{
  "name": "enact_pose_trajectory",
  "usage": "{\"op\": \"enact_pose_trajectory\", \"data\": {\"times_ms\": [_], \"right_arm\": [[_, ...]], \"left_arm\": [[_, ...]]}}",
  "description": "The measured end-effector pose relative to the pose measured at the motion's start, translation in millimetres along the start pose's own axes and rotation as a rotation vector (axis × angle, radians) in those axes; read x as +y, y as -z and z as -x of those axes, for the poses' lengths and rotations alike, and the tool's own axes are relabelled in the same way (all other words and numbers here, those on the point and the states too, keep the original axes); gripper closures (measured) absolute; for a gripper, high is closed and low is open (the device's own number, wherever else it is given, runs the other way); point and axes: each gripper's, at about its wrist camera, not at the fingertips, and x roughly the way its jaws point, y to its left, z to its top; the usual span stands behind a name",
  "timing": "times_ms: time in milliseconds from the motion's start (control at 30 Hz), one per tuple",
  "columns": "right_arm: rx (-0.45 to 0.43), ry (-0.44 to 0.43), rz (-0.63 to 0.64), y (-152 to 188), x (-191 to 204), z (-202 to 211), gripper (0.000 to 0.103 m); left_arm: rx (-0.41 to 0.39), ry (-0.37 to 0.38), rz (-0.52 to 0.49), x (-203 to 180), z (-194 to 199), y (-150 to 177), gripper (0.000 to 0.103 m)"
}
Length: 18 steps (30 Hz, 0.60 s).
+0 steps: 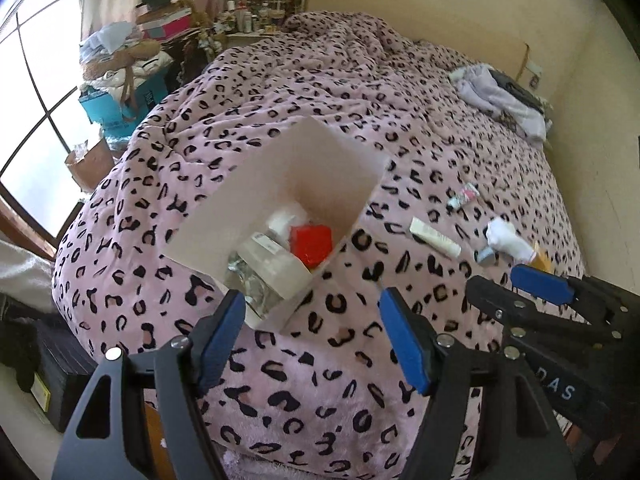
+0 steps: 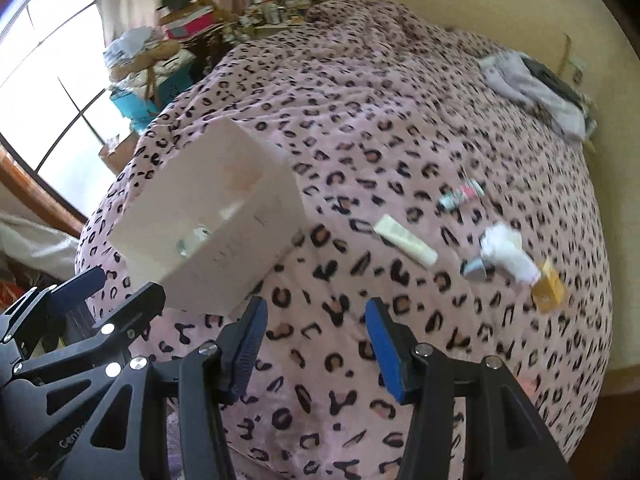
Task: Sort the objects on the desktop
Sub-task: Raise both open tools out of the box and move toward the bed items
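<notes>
A white open box (image 1: pixel 332 168) stands on the pink leopard-print bedspread (image 1: pixel 320 80) and holds a red item (image 1: pixel 311 245), a white jar and crinkled foil. My left gripper (image 1: pixel 312 320) is open and empty just in front of the box. To the right lie a cream tube (image 1: pixel 434 237), a small pink-and-teal tube (image 1: pixel 463 195), a white wad (image 1: pixel 508 240), a small grey piece (image 1: pixel 486 256) and a yellow packet (image 2: pixel 548 288). My right gripper (image 2: pixel 316 332) is open and empty, short of the cream tube (image 2: pixel 406 240), with the box (image 2: pixel 240 248) to its left.
Folded pale clothes and a dark item (image 1: pixel 508 96) lie at the bed's far right by the wall. Piled boxes, bags and a cluttered shelf (image 1: pixel 160 40) stand beyond the bed's left side near the window. A dark case (image 1: pixel 60 372) sits on the floor at left.
</notes>
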Motion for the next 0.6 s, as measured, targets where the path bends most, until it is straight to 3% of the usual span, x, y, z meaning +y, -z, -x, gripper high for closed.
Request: {"op": "enact_pose_trajectory", "data": {"times_ms": [233,333,600], "right_arm": [[-0.016,0.032,-0.161,48.7,-53.3,-7.4,0.050],[-0.033,0.066,-0.238,72.3,-82.1,-8.0,0.051],[-0.044,0.187,-0.428,139.3,-157.4,-11.5,0.051]], "left_arm": [[0.016,0.005,-0.086,-39.0,-20.8,22.2,0.031],[0.018,0.030,-0.127,-61.6,-30.9,31.2,0.025],[0.026,0.120,-0.236,-133.5,-53.8,57.5,0.025]]}}
